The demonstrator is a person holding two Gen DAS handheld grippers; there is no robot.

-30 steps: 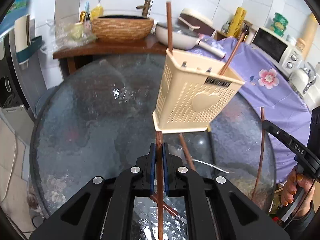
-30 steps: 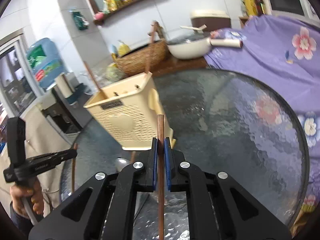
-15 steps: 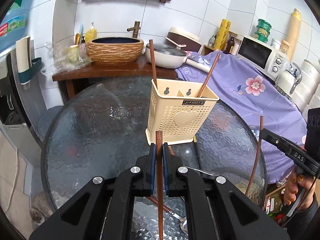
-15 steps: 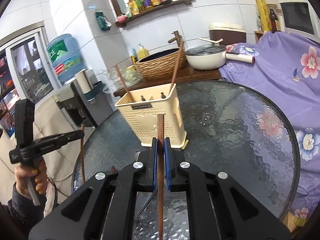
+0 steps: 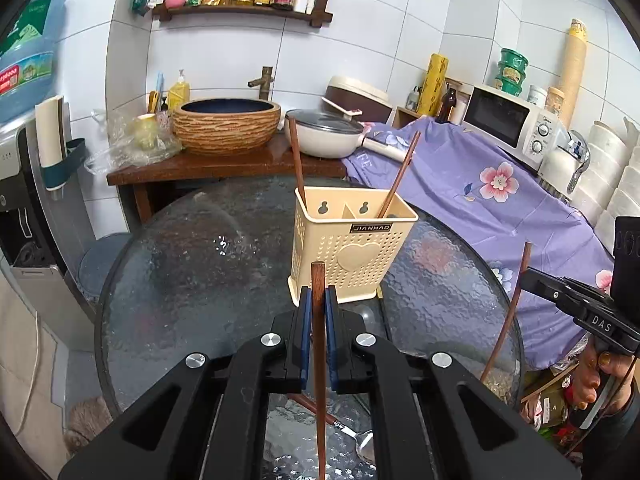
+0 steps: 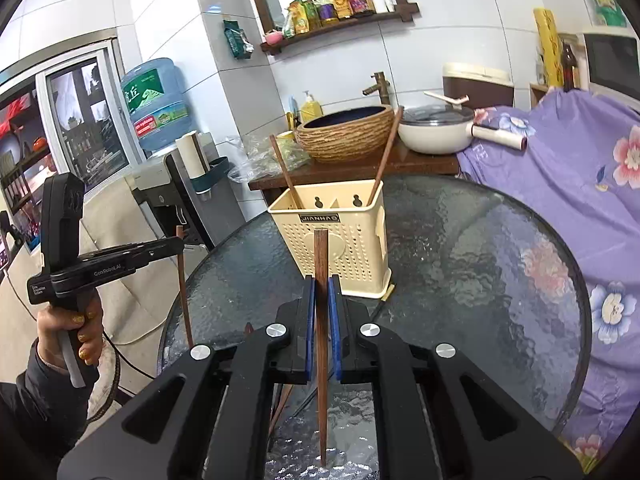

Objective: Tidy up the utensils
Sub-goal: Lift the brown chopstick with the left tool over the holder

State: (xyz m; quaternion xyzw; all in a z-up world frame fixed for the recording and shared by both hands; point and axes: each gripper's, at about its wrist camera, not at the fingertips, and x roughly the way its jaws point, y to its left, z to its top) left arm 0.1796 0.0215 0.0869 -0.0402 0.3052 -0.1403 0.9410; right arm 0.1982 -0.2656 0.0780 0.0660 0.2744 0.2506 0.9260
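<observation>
A cream perforated utensil holder (image 5: 352, 250) stands upright on the round glass table (image 5: 192, 280), with two brown chopsticks (image 5: 297, 160) leaning in it. It also shows in the right wrist view (image 6: 340, 248). My left gripper (image 5: 316, 300) is shut on an upright brown chopstick (image 5: 318, 340), in front of the holder. My right gripper (image 6: 321, 288) is shut on another upright brown chopstick (image 6: 321, 320), also short of the holder. A spoon (image 5: 360, 440) lies on the table under the left gripper.
A wooden counter (image 5: 224, 164) behind the table carries a woven basin (image 5: 226, 126) and a white pan (image 5: 328, 136). A purple floral cloth (image 5: 500, 200) covers the right side. A water dispenser (image 6: 160, 104) stands at left.
Both grippers have drawn back and risen, so the holder looks smaller and farther. The holder, tilted a second ago, now stands upright on the table. Both still hold their chopsticks.
</observation>
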